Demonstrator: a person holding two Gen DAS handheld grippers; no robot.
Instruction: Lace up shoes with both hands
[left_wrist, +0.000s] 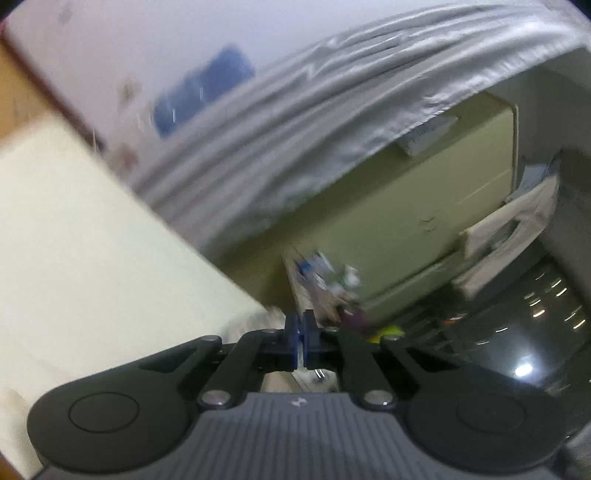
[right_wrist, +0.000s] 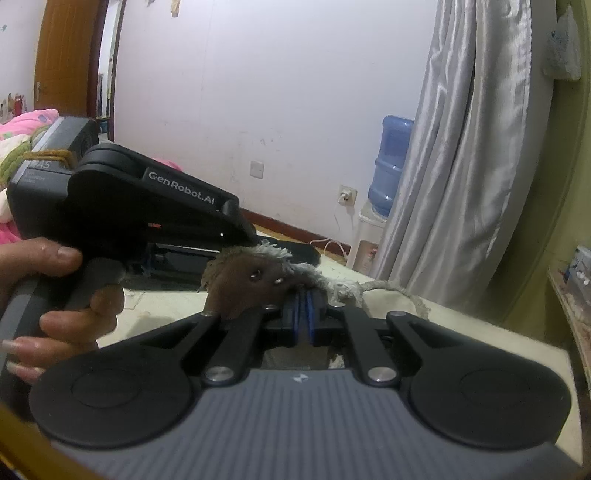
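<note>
In the right wrist view a brown shoe upper (right_wrist: 240, 284) with two metal eyelets and a frayed grey edge rests on the cream surface, touching my right gripper (right_wrist: 303, 301). Its jaws are closed together on a thick grey lace (right_wrist: 384, 288) that trails off to the right. The other gripper's black body (right_wrist: 155, 210) lies behind the shoe, held by a hand (right_wrist: 55, 288). In the blurred left wrist view my left gripper (left_wrist: 302, 325) has its blue pads pressed together, with a pale frayed strand between and below them; the shoe is not visible there.
A cream tabletop (right_wrist: 480, 343) carries the shoe. A grey curtain (right_wrist: 461, 147), a blue water bottle (right_wrist: 391, 166) on a dispenser and a white wall stand behind. A green cabinet (left_wrist: 424, 221) and a cluttered shelf (left_wrist: 325, 284) show in the left view.
</note>
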